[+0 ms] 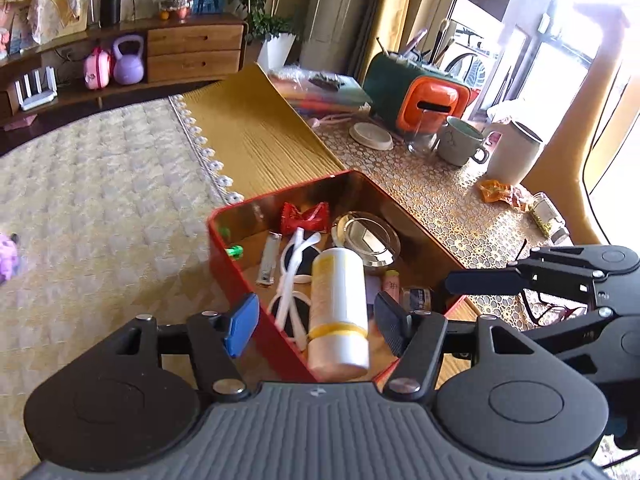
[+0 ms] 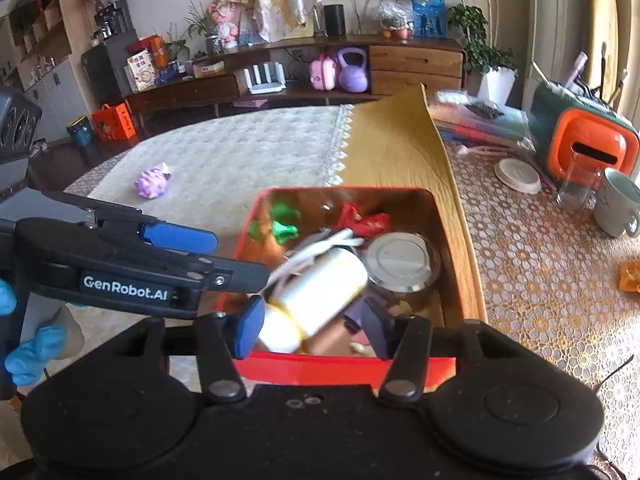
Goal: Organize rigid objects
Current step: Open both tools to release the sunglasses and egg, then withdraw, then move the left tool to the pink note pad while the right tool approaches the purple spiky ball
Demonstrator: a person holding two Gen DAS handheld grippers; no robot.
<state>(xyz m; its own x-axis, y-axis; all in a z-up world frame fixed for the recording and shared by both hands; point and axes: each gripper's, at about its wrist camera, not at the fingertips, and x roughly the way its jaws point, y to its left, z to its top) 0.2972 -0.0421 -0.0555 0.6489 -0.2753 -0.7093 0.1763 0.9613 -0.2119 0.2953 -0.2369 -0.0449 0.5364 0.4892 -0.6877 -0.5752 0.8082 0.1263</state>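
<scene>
A red tin box [image 1: 236, 276] [image 2: 344, 368] stands on the table edge. In it lie a white bottle with yellow bands [image 1: 338, 308] [image 2: 320, 292], white sunglasses [image 1: 294, 280], a nail clipper [image 1: 269, 258], a round silver compact [image 1: 366, 238] [image 2: 402, 258], a red wrapper [image 1: 304, 216] and green bits [image 2: 284, 230]. My left gripper [image 1: 316, 320] is open over the box, its fingers either side of the bottle without touching it. My right gripper [image 2: 312, 326] is open at the box's near wall, the bottle between its pads. Neither grips anything.
On the lace-covered table [image 1: 440, 200] stand a mug [image 1: 460, 142], a glass [image 1: 420, 136], a white dish [image 1: 372, 136], a white jar [image 1: 514, 152], an orange-green case [image 1: 424, 96] and an orange wrapper [image 1: 500, 192]. Red-framed glasses [image 1: 556, 312] lie under the other gripper. A gold lid [image 1: 256, 132] lies behind the box.
</scene>
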